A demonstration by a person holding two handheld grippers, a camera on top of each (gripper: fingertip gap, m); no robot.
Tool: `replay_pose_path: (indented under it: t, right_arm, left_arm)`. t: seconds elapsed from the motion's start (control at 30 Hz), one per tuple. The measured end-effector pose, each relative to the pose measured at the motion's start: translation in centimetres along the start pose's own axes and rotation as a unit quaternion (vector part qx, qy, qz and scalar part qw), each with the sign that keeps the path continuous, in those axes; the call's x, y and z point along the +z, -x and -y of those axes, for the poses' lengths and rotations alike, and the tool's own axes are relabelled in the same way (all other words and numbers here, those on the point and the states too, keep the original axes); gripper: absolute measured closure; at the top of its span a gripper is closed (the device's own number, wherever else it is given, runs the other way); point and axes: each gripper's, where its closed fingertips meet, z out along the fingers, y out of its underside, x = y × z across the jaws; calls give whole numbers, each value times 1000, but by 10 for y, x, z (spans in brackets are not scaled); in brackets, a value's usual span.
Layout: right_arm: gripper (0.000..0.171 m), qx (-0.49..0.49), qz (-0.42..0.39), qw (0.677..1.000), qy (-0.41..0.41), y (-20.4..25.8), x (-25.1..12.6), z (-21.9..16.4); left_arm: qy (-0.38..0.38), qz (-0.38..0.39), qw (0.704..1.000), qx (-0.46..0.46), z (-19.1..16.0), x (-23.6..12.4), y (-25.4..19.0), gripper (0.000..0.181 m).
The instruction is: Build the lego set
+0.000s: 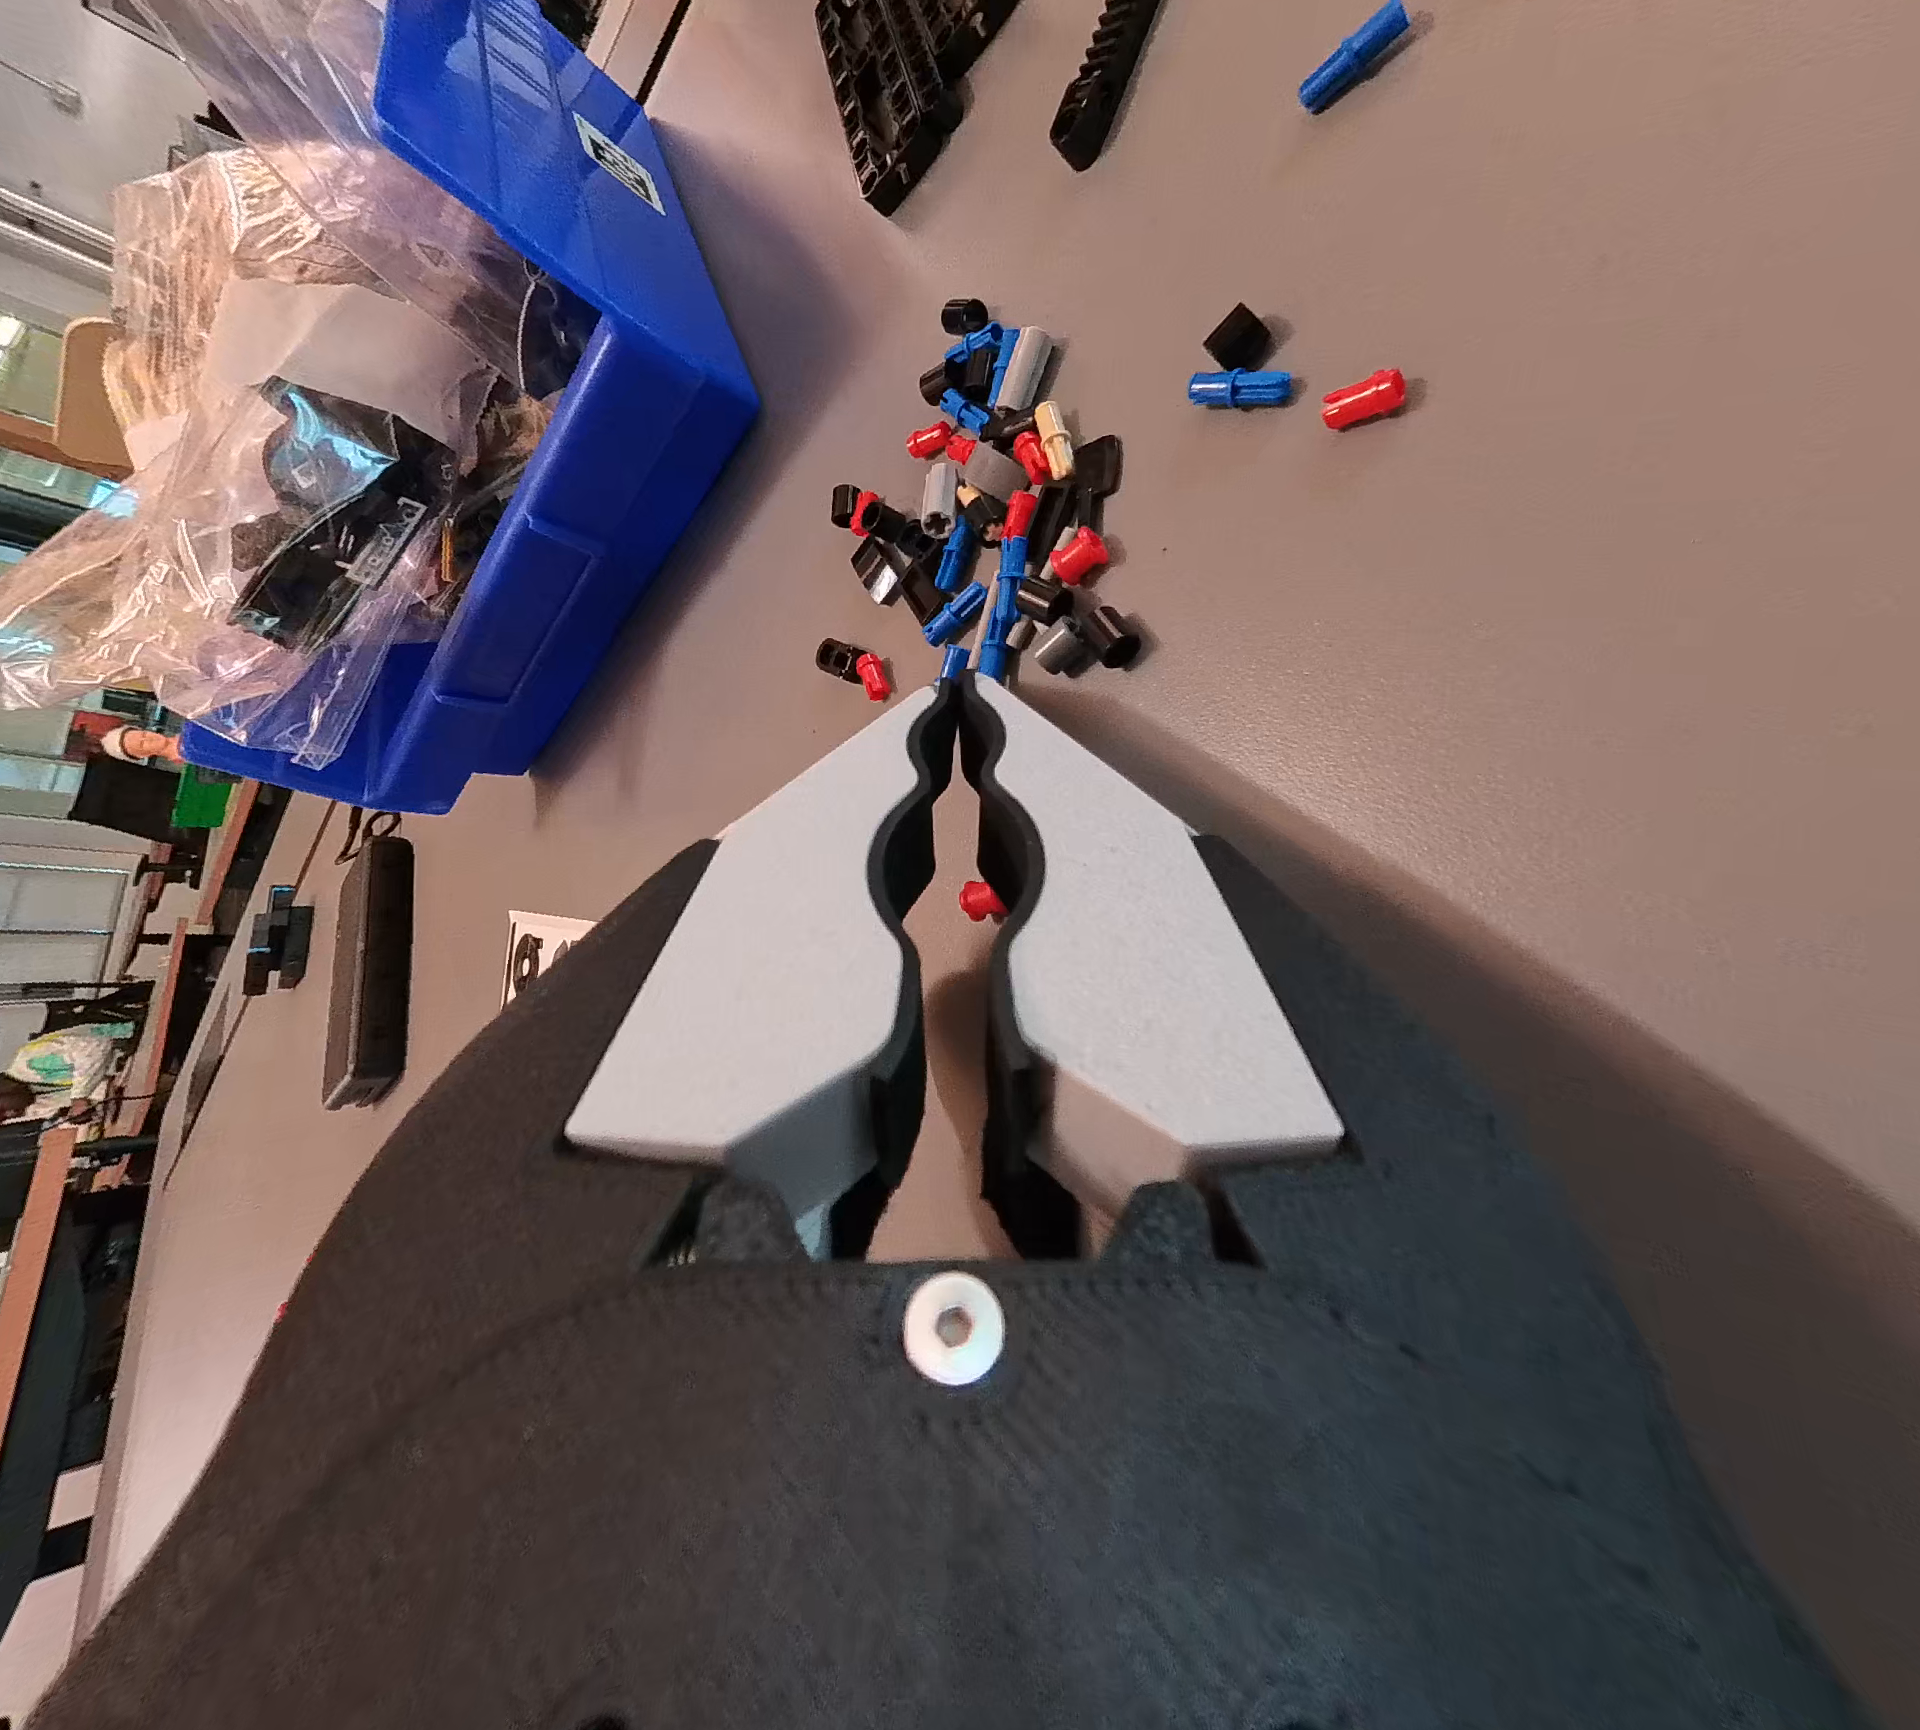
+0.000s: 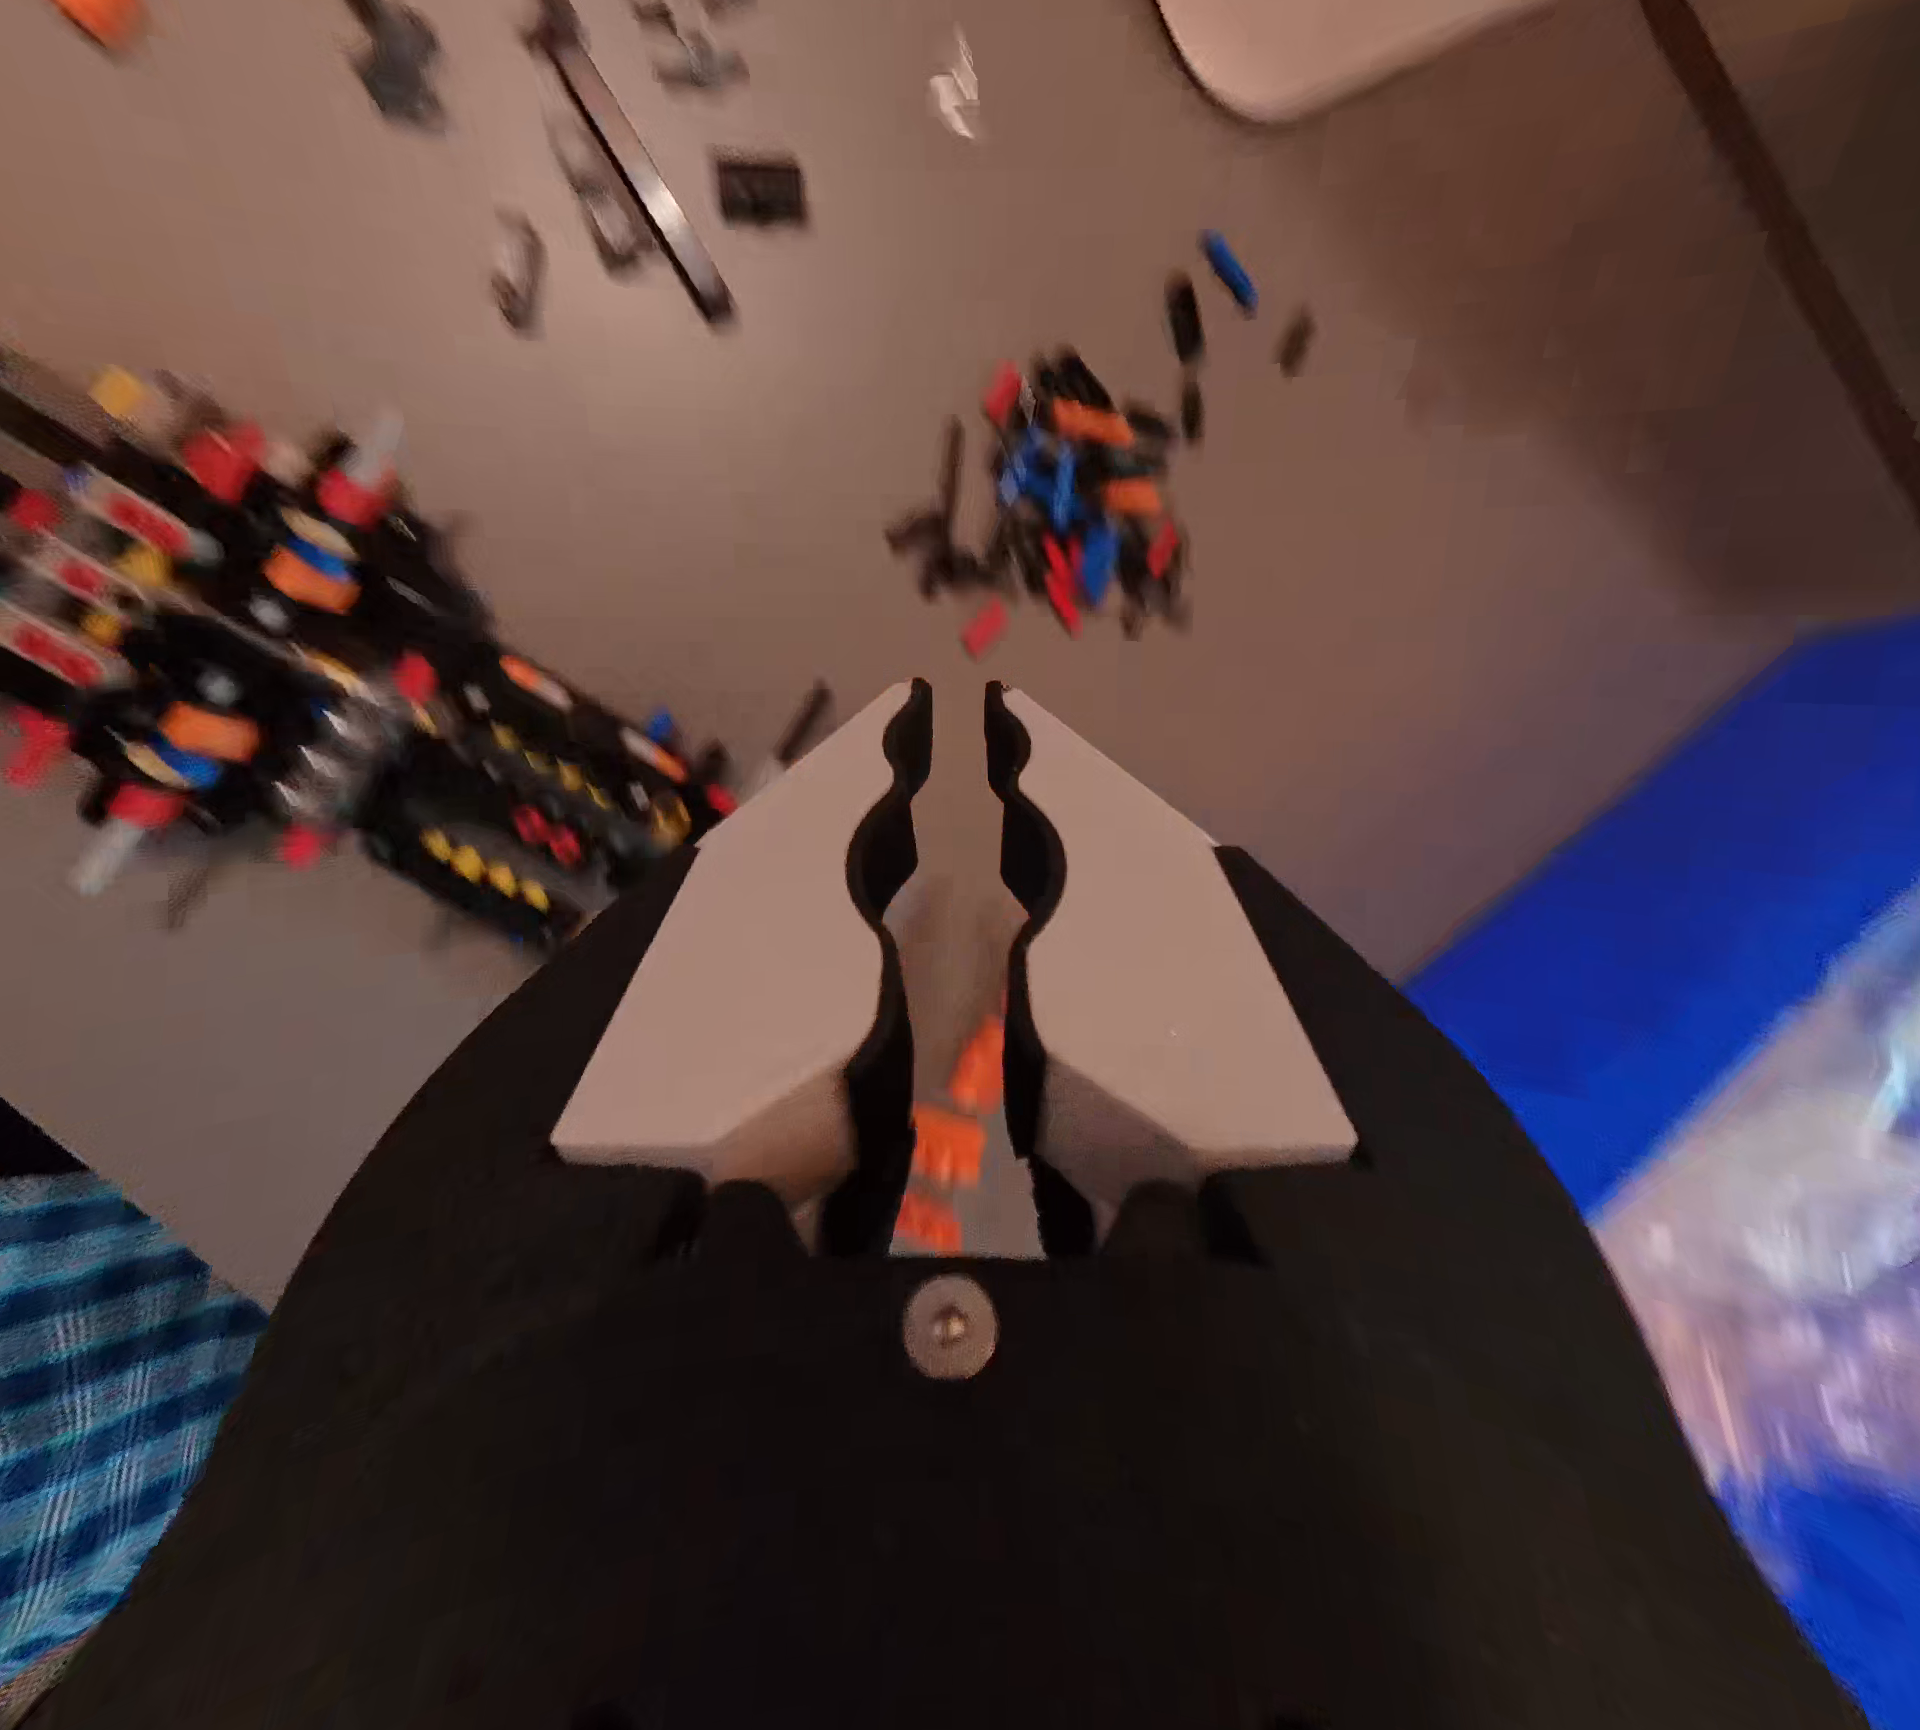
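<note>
left gripper [image 1: 958, 691] fingers pinching a blue pin [image 1: 952, 664] at the small-parts pile [image 1: 992, 496] on the desk [image 1: 1455, 641], picking a connector | right gripper [image 2: 956, 693] fingers parted, carrying nothing, hanging above the part-built model [image 2: 312, 672], likely waiting to receive

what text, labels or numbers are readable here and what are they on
Sticker on the blue bin: black-and-white print, wording not quoted here.
Bag in the bin: pale print, too small and creased to read.
Sheet on the table: printed, mostly hidden, unreadable.
Right wrist view: too blurred, nothing readable.
</note>
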Motion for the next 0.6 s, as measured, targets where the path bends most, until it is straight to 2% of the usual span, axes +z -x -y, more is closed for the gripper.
replay_pose_path:
  t: [0.03,0.2,0.33,0.47,0.6]
  right_arm:
    - [164,-13,19,1000,-15,8,9,20]
    - [159,-91,99,990,-44,51,65,101]
    - [158,-157,143,976,-47,78,105,136]
    - [162,-221,171,959,-50,87,133,151]
    - [167,-232,174,957,-21,78,153,142]
  left_arm:
    - [0,1,1000,1,0,0,0,181]
    - [0,2,1000,0,0,1,1,181]
    - [0,1,1000,-1,0,1,1,181]
    - [-1,0,1000,-2,0,0,1,181]
    - [-2,-1,1000,-4,-2,2,0,181]
